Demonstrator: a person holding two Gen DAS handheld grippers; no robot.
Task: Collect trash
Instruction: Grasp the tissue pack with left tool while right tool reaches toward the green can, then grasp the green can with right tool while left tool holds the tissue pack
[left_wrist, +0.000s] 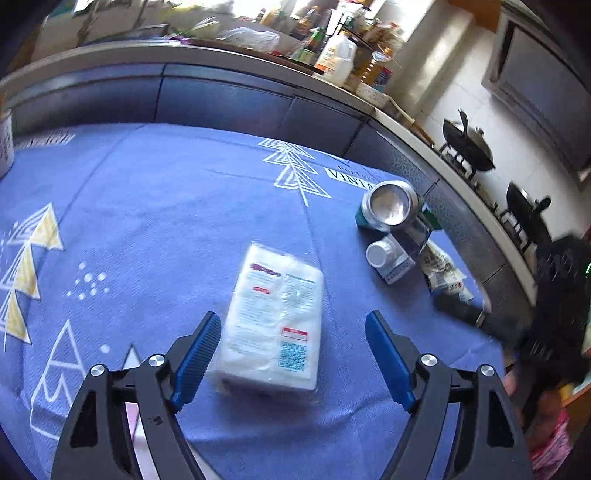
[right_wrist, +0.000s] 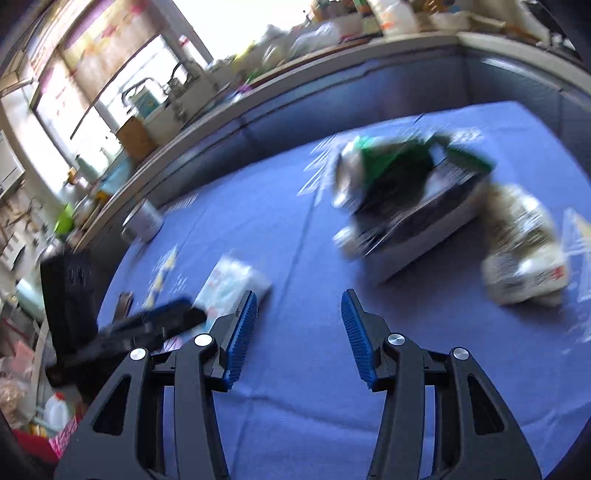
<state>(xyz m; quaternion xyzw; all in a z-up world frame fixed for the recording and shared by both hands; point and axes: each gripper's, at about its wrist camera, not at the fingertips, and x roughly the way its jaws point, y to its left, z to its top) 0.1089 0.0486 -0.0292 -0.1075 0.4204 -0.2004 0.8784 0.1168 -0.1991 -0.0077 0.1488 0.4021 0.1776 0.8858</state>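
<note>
Approach stage, prob., w/ nothing gripped yet. Holding L gripper (left_wrist: 292, 325) wide open, straddling tissue pack (left_wrist: 273, 321) on blue cloth (left_wrist: 147, 221): one pad just beside one long edge, other pad apart from opposite edge, neither pressing. Holding R gripper (right_wrist: 299, 295) roughly half open over bare cloth, to R of tissue pack, w/ nothing btwn pads.

Seeing trash clustered beyond tissue pack and to its R:
- can (left_wrist: 389, 208), looking tipped w/ one end facing L camera, farthest from pack
- small white-capped carton (left_wrist: 391, 260), touching can, nearer pack
- crumpled wrapper (left_wrist: 445, 273), just beside carton on side away from pack

Reading R wrist view as badly smeared, so not telling exact edges of cluster there. Judging wrapper or carton as R hand's likely target, both lying nearest to it.

Doing it well, in my view:
- slowing R hand till view sharpens
- lining pads up across wrapper's narrow side
- opening wider first if going for carton, it looking bulkier than present gap
- coming down w/o nudging can, prob. prone to rolling farther from tissue pack

Not clear whether tissue pack counts as trash. If taking it w/ L, centring it btwn pads and squeezing gently, it looking soft and slippery in its film.
</note>
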